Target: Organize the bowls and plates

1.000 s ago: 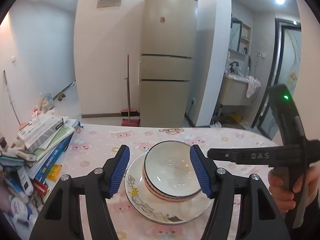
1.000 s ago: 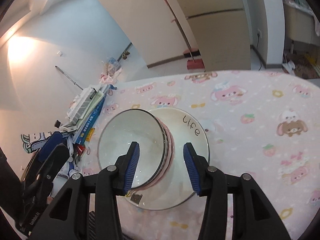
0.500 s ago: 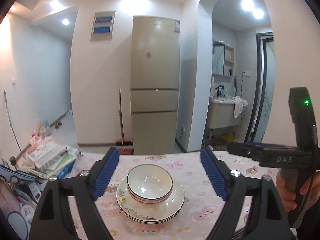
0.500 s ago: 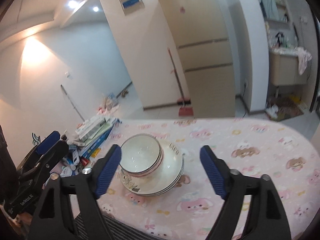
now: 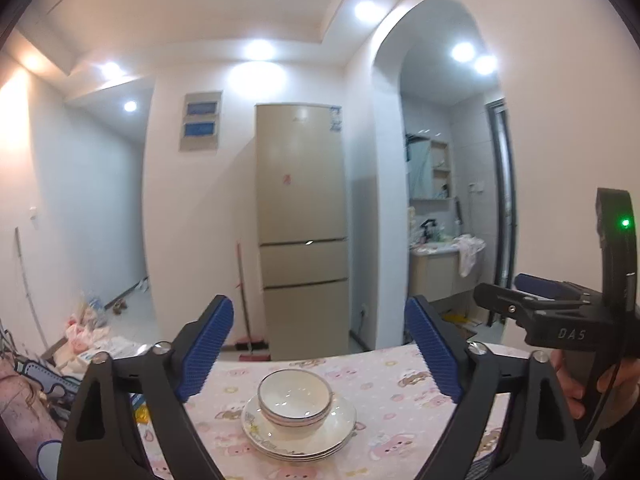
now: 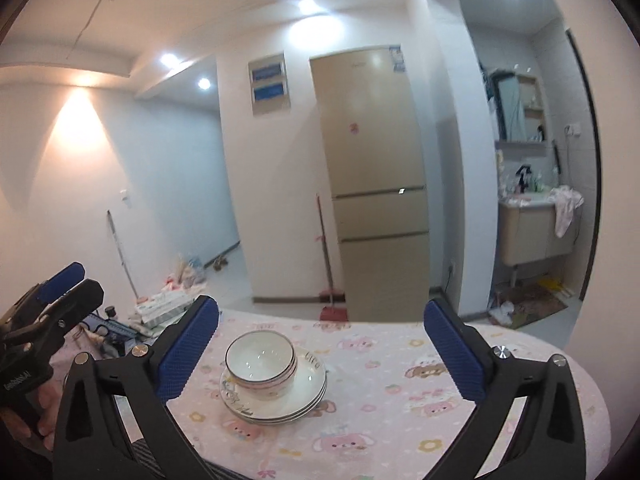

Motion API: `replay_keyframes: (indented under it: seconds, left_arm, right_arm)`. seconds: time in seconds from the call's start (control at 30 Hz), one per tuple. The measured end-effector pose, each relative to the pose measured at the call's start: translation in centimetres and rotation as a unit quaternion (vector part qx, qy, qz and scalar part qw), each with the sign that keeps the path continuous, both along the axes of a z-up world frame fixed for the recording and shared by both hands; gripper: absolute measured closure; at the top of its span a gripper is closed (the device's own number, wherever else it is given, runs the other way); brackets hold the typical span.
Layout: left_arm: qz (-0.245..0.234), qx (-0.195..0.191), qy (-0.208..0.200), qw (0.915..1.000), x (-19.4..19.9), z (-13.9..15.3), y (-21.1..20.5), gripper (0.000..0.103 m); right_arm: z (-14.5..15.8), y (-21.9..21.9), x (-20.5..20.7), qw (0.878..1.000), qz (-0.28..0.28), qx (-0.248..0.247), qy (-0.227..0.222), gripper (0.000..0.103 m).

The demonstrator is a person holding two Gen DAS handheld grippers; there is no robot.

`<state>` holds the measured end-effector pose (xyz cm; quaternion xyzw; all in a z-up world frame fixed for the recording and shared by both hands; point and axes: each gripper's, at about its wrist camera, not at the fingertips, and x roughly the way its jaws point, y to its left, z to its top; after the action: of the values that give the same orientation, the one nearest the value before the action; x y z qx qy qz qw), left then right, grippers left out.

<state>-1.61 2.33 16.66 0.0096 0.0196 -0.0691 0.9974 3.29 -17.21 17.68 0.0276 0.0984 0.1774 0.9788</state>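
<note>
A stack of white bowls (image 5: 295, 401) sits inside a stack of white plates (image 5: 344, 426) on the pink cartoon-print table (image 5: 404, 408). The same bowls (image 6: 261, 368) and plates (image 6: 308, 390) show in the right wrist view. My left gripper (image 5: 318, 354) is open and empty, held back from and above the stack. My right gripper (image 6: 320, 354) is open and empty, also back from the stack. The right gripper shows at the right edge of the left wrist view (image 5: 556, 312); the left gripper shows at the left edge of the right wrist view (image 6: 52, 296).
Stacked boxes and books (image 6: 160, 304) lie at the table's far left. A beige fridge (image 5: 302, 232) and a broom (image 5: 244, 304) stand against the wall behind the table. A washbasin nook (image 6: 532, 220) is at the right.
Both grippers have opened wide and pulled back and up from the stack. The bowls and plates stay put and look smaller and farther away.
</note>
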Motion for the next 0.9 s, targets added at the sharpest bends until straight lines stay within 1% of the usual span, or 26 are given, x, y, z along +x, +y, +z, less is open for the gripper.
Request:
replay_keyframes:
  seconds: [0.07,0.1,0.13,0.23,0.3,0.33,0.4,0.43,0.5,0.53,0.6,0.63,0.7,0.77,0.83,0.9]
  left_arm:
    - [-0.010,-0.003,-0.009,0.9999,-1.2,-0.6,0.1,0.007]
    - [-0.001,-0.010,-0.016,0.9998,-1.8,-1.2,0.2,0.005]
    - [0.004,-0.014,-0.022,0.9997,-2.2,-1.5,0.3,0.000]
    - [0.009,-0.013,-0.036,0.9992,-3.2,-2.5,0.4,0.000]
    - [0.018,-0.012,-0.046,0.9987,-3.8,-3.1,0.2,0.000]
    - [0.019,-0.007,-0.042,0.9989,-3.7,-3.2,0.1,0.000]
    - [0.018,-0.003,-0.037,0.9991,-3.7,-3.5,-0.1,0.000]
    - [0.018,-0.007,-0.039,0.9991,-3.6,-3.6,-0.1,0.000]
    - [0.001,-0.021,-0.056,0.9982,-4.0,-4.0,0.1,0.000]
    - [-0.008,-0.028,-0.063,0.9976,-4.4,-4.3,0.2,0.000]
    - [-0.011,-0.040,-0.065,0.9970,-4.9,-4.6,0.4,0.000]
    - [-0.011,-0.042,-0.069,0.9966,-5.3,-4.9,0.3,0.000]
    - [0.002,-0.029,-0.073,0.9969,-5.2,-5.3,-0.1,0.000]
    - [0.008,-0.013,-0.069,0.9975,-4.4,-5.7,-0.7,0.000]
    - [0.004,-0.011,-0.062,0.9980,-3.4,-6.3,-0.9,0.000]
    - [-0.007,-0.018,-0.060,0.9980,-2.8,-7.2,-0.8,0.000]
  right_arm:
    - [-0.4,-0.4,-1.1,1.000,-0.005,0.013,-0.008,0.000]
    - [-0.8,-0.7,-1.6,1.000,-0.004,0.026,-0.009,0.000]
    - [-1.0,-0.9,-2.0,0.999,-0.003,0.030,-0.009,0.000]
    - [-1.7,-0.7,-2.8,1.000,-0.002,0.006,-0.010,0.000]
    - [-2.3,-0.6,-3.5,1.000,-0.013,-0.004,-0.026,0.000]
    - [-2.5,-0.7,-4.0,0.999,-0.023,-0.007,-0.035,0.000]
    - [-2.9,-1.1,-4.9,0.999,-0.028,-0.004,-0.045,0.000]
    - [-3.1,-1.3,-5.1,0.999,-0.026,0.001,-0.047,0.000]
    - [-3.4,-1.7,-5.6,0.999,-0.014,0.015,-0.047,0.000]
    - [-3.7,-1.7,-5.8,0.999,0.000,0.018,-0.045,0.000]
    - [-4.5,-1.0,-6.4,0.999,0.009,-0.004,-0.043,0.000]
    - [-4.9,-0.6,-6.9,0.999,0.005,-0.019,-0.050,0.000]
    - [-5.5,-0.4,-7.8,0.996,-0.015,-0.036,-0.080,0.000]
    - [-5.9,-0.5,-7.9,0.993,-0.044,-0.037,-0.107,0.000]
    - [-6.2,-0.5,-7.2,0.992,-0.060,-0.040,-0.105,0.000]
    - [-6.9,-0.4,-6.4,0.993,-0.053,-0.044,-0.098,0.000]
